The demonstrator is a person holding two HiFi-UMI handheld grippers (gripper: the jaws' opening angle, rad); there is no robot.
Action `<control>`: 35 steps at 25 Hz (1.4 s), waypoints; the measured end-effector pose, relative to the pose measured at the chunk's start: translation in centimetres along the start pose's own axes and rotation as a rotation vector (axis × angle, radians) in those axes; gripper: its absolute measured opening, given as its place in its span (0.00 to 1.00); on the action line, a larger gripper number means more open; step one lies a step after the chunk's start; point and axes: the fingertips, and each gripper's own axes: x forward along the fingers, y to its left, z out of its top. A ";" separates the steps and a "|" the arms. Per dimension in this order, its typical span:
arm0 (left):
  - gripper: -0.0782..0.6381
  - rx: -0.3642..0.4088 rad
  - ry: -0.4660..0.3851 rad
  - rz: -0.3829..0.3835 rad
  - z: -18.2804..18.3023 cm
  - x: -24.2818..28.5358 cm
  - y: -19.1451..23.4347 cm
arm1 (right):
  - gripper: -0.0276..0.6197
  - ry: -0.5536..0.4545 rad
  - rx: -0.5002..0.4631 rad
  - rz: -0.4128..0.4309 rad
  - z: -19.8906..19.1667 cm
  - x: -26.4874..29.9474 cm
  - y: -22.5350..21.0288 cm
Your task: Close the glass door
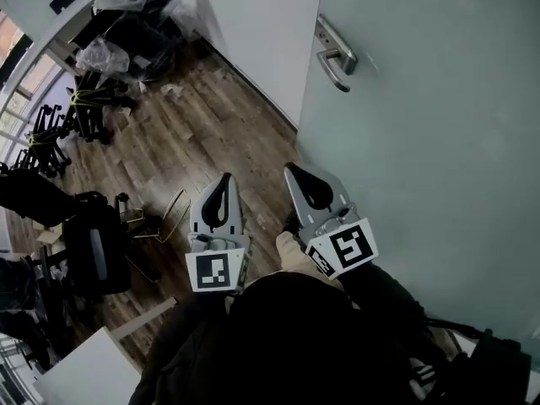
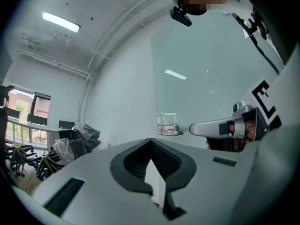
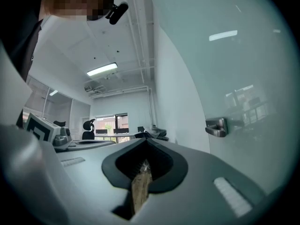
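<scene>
The frosted glass door (image 1: 439, 142) fills the right side of the head view, its metal lever handle (image 1: 337, 55) high on the near edge. My left gripper (image 1: 224, 178) and right gripper (image 1: 290, 169) are held side by side, level, both shut and empty. The right one is close beside the door's face, below the handle, and I cannot tell whether it touches. In the left gripper view the shut jaws (image 2: 150, 140) point toward the door (image 2: 201, 78) and handle (image 2: 168, 131). The right gripper view has its shut jaws (image 3: 145, 140) running along the glass (image 3: 243, 78), with the handle (image 3: 216, 126) ahead.
A white wall (image 1: 261, 32) meets the door's edge ahead. The wooden floor (image 1: 194, 142) stretches left to a black office chair (image 1: 93, 243), stacked chair bases (image 1: 51, 133) and plastic-wrapped items (image 1: 101, 55). A white tabletop corner (image 1: 84, 369) sits at the lower left.
</scene>
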 end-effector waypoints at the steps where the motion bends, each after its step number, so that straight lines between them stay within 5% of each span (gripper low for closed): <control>1: 0.10 0.004 -0.011 -0.015 0.3 2.1 -0.1 | 0.05 0.013 0.007 0.000 -0.4 1.0 -1.1; 8: 0.10 0.019 -0.055 -0.135 2.6 13.4 -1.9 | 0.05 0.007 -0.028 -0.006 1.8 6.2 -7.7; 17: 0.10 -0.025 -0.103 -0.208 4.8 23.0 -2.8 | 0.08 -0.090 -0.167 -0.146 8.3 9.0 -16.2; 23: 0.10 0.017 -0.080 -0.323 3.4 28.3 -4.7 | 0.17 0.031 -0.260 -0.221 5.1 11.0 -21.2; 31: 0.10 0.015 -0.043 -0.359 1.5 29.8 -4.0 | 0.23 0.173 -0.167 -0.223 -1.5 13.5 -21.5; 35: 0.10 0.018 -0.037 -0.349 1.6 31.8 -5.3 | 0.16 0.169 -0.126 -0.252 -1.4 13.6 -24.7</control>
